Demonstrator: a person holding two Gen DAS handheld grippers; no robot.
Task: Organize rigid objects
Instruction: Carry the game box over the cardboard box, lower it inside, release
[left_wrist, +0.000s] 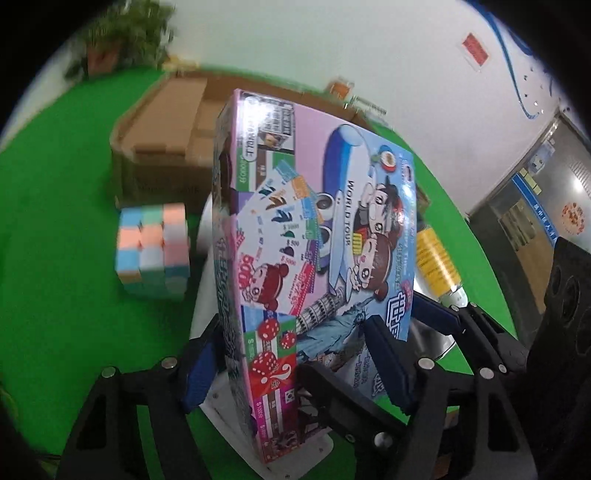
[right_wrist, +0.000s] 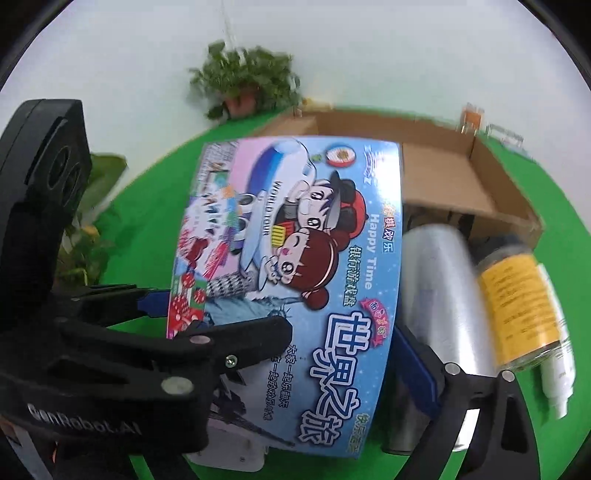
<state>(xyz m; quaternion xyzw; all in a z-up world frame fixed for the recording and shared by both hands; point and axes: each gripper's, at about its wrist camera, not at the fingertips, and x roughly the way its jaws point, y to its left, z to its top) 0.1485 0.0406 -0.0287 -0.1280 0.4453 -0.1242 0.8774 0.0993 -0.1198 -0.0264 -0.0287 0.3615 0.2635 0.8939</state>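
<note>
Green felt under everything — both of my grippers meet on the board-game box (left_wrist: 314, 236).

I have the box tilted up on its edge over a white base, in front of the open cardboard carton (right_wrist: 461, 177). My left gripper (left_wrist: 295, 365) straddles its near corner, blue pads either side of the thin edge, though whether they press I cannot tell. My right gripper (right_wrist: 325, 354) spans the box's lower end, jaws wide, and contact there is just as unclear. If either side bites unevenly (glossy cardboard looks slippery to me) the box could pivot and drop — onto the pastel cube (left_wrist: 153, 251) or against the clear film roll (right_wrist: 439, 295) and yellow-labelled bottle (right_wrist: 517, 302) lying just beside it.
</note>
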